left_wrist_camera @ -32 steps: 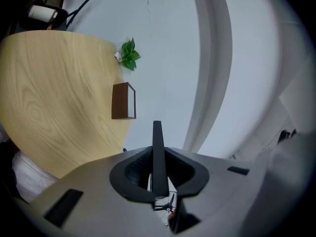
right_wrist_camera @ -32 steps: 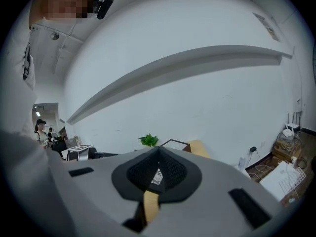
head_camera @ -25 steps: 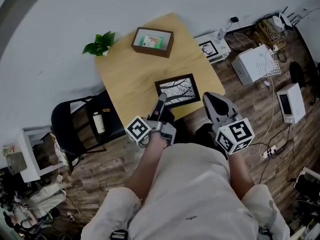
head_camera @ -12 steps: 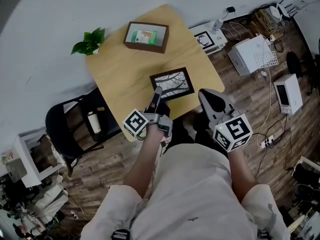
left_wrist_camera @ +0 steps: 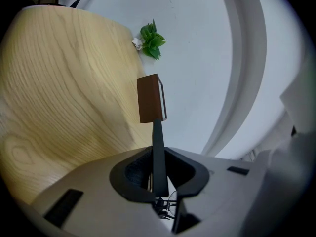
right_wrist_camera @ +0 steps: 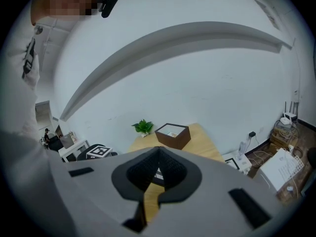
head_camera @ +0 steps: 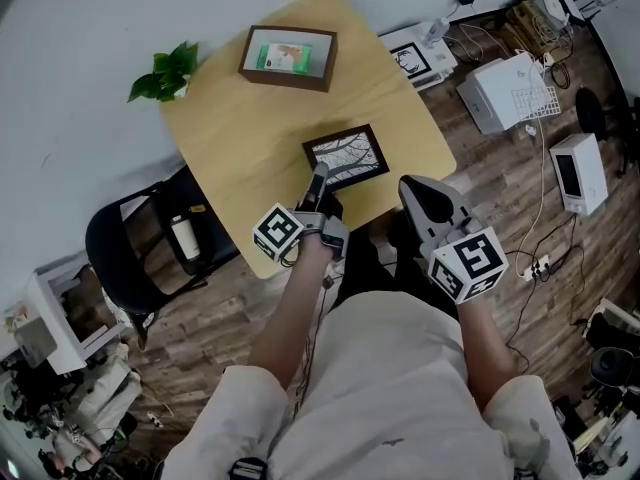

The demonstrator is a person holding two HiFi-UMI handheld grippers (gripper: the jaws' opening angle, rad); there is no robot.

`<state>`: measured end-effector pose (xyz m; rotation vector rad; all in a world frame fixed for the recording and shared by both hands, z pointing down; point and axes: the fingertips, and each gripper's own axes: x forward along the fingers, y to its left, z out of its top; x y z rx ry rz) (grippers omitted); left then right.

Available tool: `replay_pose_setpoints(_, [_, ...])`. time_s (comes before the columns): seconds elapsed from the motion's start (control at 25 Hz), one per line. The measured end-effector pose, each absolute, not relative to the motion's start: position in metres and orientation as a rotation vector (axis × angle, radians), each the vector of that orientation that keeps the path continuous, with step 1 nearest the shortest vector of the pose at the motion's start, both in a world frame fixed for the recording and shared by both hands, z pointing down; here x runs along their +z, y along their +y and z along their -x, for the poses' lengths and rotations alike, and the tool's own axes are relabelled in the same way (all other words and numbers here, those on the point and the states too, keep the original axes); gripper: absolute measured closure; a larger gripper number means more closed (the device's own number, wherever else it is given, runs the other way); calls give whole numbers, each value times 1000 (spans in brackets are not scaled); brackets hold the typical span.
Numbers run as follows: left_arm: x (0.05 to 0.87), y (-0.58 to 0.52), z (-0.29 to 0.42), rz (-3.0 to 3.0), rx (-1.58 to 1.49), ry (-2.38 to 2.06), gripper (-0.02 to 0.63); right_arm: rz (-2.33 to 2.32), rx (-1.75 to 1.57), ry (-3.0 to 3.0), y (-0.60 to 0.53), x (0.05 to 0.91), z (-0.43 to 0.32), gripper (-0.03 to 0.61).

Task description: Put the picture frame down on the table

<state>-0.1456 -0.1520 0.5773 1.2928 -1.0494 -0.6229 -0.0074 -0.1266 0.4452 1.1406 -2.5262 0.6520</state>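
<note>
The black picture frame (head_camera: 346,158), holding a branch print, lies flat near the front edge of the wooden table (head_camera: 230,138). My left gripper (head_camera: 319,174) is turned on its side at the frame's near left corner. It is shut on the frame's thin dark edge (left_wrist_camera: 158,142), which stands up between the jaws in the left gripper view. My right gripper (head_camera: 409,185) hangs to the right of the frame, beside the table's front edge. It is shut with nothing in it (right_wrist_camera: 158,152).
A brown box frame (head_camera: 288,56) with a green picture stands at the table's far side, beside a small green plant (head_camera: 160,73). A black chair (head_camera: 135,253) with a bottle (head_camera: 181,236) is at the left. White boxes (head_camera: 505,90) and cables lie on the floor at the right.
Only the head view has shifted a little. The frame keeps its place on the table, with the left gripper still at its corner. The right gripper is unchanged.
</note>
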Motion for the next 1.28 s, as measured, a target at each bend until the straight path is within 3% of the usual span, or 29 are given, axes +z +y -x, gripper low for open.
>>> replay_pose_setpoints(1.28, [621,-144,122,-1454,-346,-1193,551,-1162,719,-2493,-111,469,-13,580])
